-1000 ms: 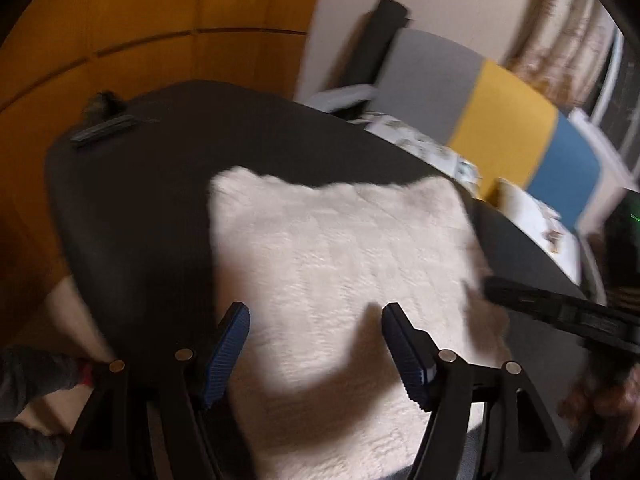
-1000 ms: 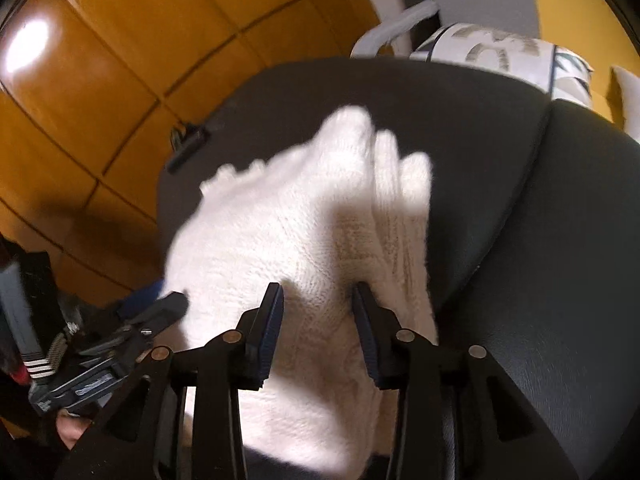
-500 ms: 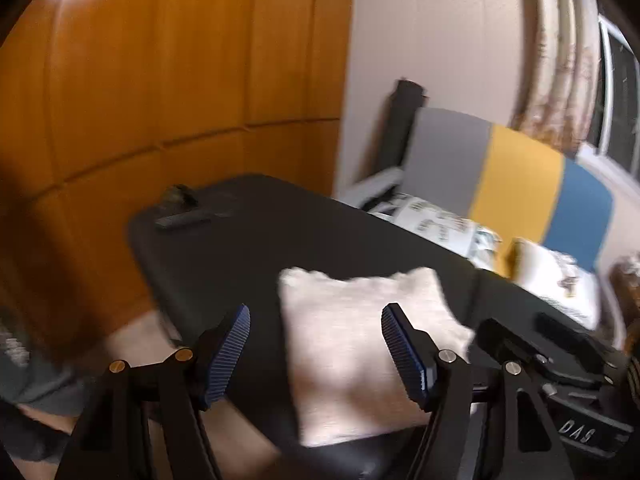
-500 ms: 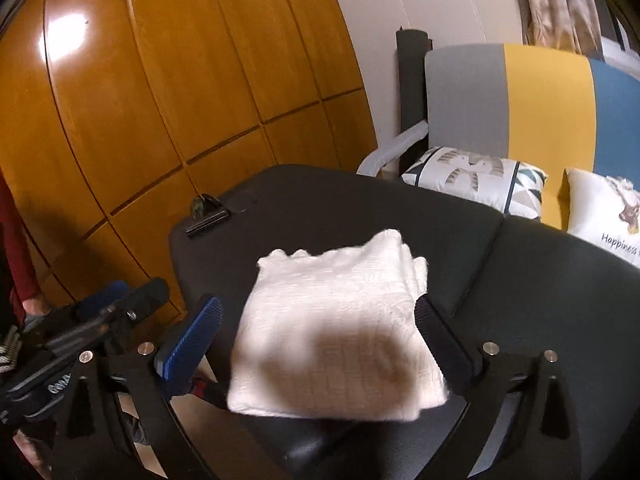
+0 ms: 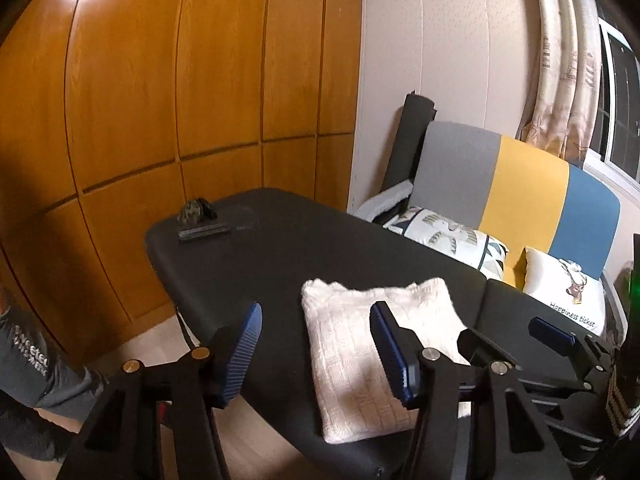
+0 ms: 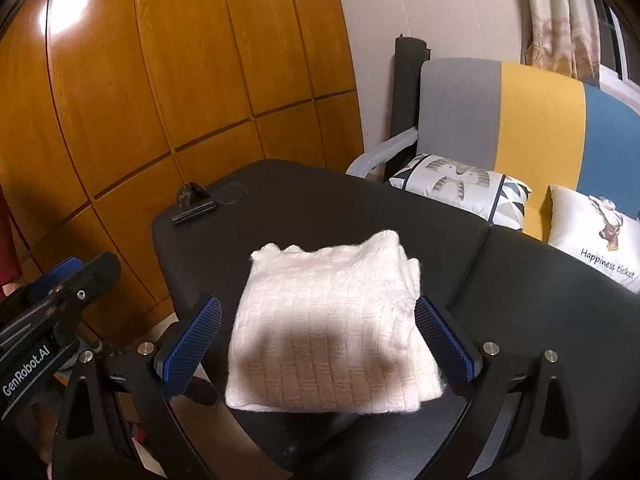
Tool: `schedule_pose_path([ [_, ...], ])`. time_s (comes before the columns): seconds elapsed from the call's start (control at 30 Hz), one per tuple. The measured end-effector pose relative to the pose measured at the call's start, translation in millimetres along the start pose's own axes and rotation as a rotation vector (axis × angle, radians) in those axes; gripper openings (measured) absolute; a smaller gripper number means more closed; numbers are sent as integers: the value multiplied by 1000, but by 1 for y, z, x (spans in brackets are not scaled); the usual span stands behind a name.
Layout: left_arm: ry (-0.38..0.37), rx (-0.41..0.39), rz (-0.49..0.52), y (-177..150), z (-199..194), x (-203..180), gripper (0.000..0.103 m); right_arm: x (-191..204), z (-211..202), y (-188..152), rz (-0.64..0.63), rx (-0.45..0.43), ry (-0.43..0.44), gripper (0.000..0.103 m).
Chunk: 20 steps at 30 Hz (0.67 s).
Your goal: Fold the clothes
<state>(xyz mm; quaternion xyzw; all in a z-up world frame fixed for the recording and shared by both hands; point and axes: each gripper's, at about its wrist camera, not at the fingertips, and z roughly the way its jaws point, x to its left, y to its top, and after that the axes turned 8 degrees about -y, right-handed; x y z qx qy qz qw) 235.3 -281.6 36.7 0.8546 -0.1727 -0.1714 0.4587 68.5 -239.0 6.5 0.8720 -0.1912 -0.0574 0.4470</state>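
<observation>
A white knitted garment (image 5: 352,360) (image 6: 328,320), folded into a thick rectangle, lies flat near the front edge of the black padded table (image 5: 280,248) (image 6: 320,200). My left gripper (image 5: 316,320) hovers above and in front of the garment's left part. Its jaws are closing with nothing between them. My right gripper (image 6: 316,308) stands wide open above the garment's near edge, clear of the cloth. Each gripper shows in the other's view: the right gripper (image 5: 552,332) at the right edge, the left gripper (image 6: 80,272) at the left edge.
A dark clip and a small object (image 5: 200,224) (image 6: 194,204) sit at the table's far left corner. Behind the table stands a grey, yellow and blue sofa (image 5: 520,184) with two printed cushions (image 5: 444,240). Wooden wardrobe doors (image 5: 160,100) fill the left. A person's grey clothing (image 5: 28,360) shows low on the left.
Both grippers have lifted up and back from the garment, which now lies folded on the table. The right gripper's jaws have opened wide, letting go of the cloth.
</observation>
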Motion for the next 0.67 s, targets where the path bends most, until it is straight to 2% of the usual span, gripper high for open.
schedule_pose_path([
  [0.23,23,26,12,-11,8,1,57,5,2,-7,-49,7,-9,99],
  [0.4,7,69,23,-17,16,1,56,4,6,-11,-45,17,-15,99],
  [0.67,-12,81,31,-21,21,-1,56,-2,6,-14,-45,27,-20,99],
])
